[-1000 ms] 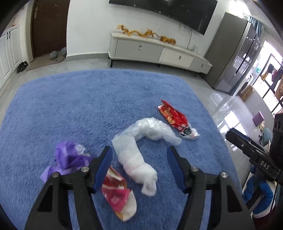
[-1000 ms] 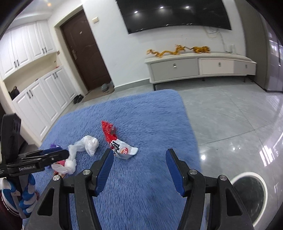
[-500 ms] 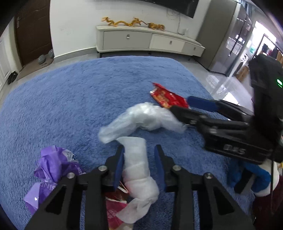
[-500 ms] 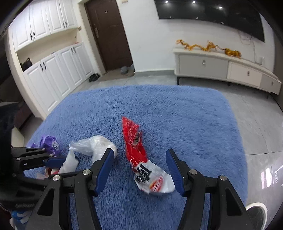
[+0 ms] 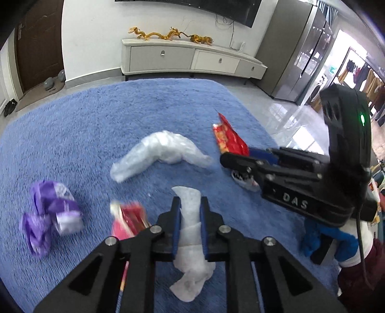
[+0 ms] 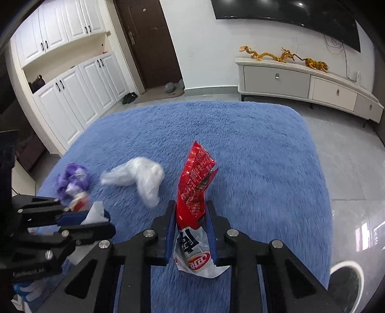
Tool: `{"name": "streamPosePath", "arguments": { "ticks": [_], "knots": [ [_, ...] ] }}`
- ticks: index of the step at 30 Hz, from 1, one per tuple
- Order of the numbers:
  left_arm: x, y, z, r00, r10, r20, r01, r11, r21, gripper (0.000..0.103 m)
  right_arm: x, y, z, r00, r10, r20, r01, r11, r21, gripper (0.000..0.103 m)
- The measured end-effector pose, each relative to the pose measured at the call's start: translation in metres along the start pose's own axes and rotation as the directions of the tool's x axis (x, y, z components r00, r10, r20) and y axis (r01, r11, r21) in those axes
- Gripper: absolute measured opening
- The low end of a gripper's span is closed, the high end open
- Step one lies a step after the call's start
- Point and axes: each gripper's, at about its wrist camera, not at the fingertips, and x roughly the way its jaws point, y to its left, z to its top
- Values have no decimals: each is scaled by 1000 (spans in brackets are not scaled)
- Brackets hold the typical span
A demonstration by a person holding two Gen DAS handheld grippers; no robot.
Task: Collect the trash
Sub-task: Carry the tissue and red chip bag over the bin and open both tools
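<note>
A blue shaggy carpet covers the near floor. At the far wall stands a low white cabinet with golden dragon figures on top, under a dark television. At the far left are a brown door and white cupboards. Grey glossy tiles lie right.
</note>
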Motion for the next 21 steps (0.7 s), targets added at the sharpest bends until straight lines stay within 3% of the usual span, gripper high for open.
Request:
{"name": "streamPosePath", "arguments": {
  "ticks": [11,21],
  "knots": [
    [-53,-33,-32,997,-30,71,28,999,30,13,-75,22,-47,997,30,72,-33,999,35,22],
    [-115,-50,-54,984,-27,175,20,999,38,13,-138,53,-69,986,12,165,-15,1000,21,22]
  ]
}}
